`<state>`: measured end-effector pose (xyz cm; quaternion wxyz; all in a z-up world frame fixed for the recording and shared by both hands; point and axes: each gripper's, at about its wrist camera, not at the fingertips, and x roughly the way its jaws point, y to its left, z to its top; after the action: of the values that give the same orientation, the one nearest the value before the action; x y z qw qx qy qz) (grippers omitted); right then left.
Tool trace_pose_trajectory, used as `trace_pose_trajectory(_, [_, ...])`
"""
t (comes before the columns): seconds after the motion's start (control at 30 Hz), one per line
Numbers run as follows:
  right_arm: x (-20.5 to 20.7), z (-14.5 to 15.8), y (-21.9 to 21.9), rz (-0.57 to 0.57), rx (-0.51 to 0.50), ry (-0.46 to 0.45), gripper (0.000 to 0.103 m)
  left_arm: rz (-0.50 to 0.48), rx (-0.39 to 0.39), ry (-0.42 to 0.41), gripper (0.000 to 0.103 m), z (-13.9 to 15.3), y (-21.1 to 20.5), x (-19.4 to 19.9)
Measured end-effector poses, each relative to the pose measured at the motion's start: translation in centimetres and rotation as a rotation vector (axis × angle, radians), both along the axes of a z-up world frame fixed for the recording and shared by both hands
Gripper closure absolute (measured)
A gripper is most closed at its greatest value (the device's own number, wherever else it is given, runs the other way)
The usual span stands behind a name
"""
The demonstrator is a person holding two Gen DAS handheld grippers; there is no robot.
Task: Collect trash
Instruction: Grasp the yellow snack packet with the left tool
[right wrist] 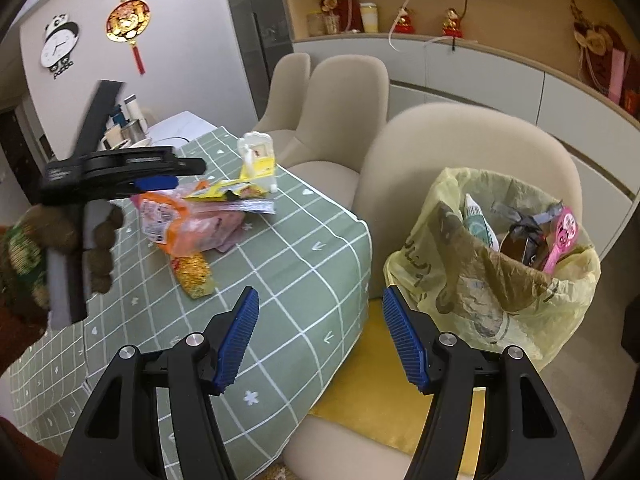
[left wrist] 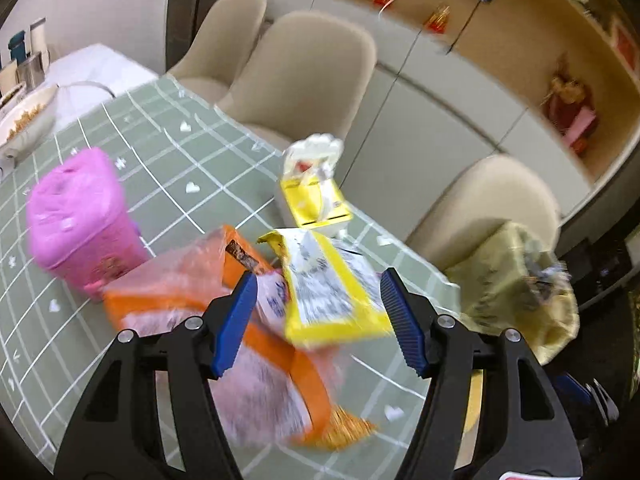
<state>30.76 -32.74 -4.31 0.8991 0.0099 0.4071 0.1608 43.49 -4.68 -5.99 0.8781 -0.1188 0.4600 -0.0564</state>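
Observation:
A pile of trash lies on the green checked tablecloth [left wrist: 168, 152]: a yellow wrapper [left wrist: 324, 292] on top of an orange and pink plastic bag [left wrist: 240, 344], with a packet of yellow noodles [right wrist: 194, 272] beside them. My left gripper [left wrist: 320, 312] hovers over the pile, open, with the yellow wrapper showing between the blue pads [left wrist: 236, 320] and not pressed. The right wrist view shows the left gripper [right wrist: 154, 182] above the pile [right wrist: 200, 220], held by a gloved hand [right wrist: 60, 232]. My right gripper [right wrist: 320, 332] is open and empty over the table's corner. A yellow trash bag [right wrist: 500, 264], holding several pieces of rubbish, stands on a chair.
A pink lidded container [left wrist: 80, 220] stands left of the pile. A yellow and white carton [left wrist: 316, 200] stands behind it near the table edge. Beige chairs [left wrist: 304, 72] line the far side. A bowl of food [left wrist: 28, 116] and cups sit at the far left. A yellow cushion [right wrist: 384, 384] lies on the near chair.

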Motion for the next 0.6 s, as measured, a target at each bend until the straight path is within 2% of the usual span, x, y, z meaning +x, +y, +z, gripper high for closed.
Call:
trace_pose_trajectory(0.1, [1.0,-1.2,-0.4,-0.011,0.004,0.026,0.042,0.006,0.035,0.089,0.042,-2.5,-0.4,2.3])
trace_pose_trajectory(0.17, [1.8,-2.1,-0.5,-0.013,0.007,0.046,0.042,-0.006,0.047,0.107,0.043,-3.2,-0.7,2.5])
trace_pose_trajectory(0.23, [2.3,-2.6,-0.4,-0.010,0.011,0.058,0.042,-0.049,0.047,0.082,0.064,-3.0,-1.0,1.8])
trace_pose_trajectory(0.3, [2.9,-2.9,-0.2,-0.003,0.019,0.071,0.042,-0.061,0.054,0.058,0.065,-2.6,-1.0,0.6])
trace_pose_trajectory(0.33, [3.2,-3.0,0.1,0.005,0.025,0.076,0.042,-0.063,0.042,0.050,0.070,-2.3,-0.7,0.0])
trace_pose_trajectory(0.5, [3.6,-2.6,2.1,0.062,0.026,0.062,0.042,-0.052,-0.047,0.002,0.071,0.2,1.5,-4.0])
trace_pose_trajectory(0.6, [3.4,-2.2,3.3,0.094,0.028,0.051,0.042,-0.012,-0.125,-0.034,0.071,2.3,4.1,-7.4])
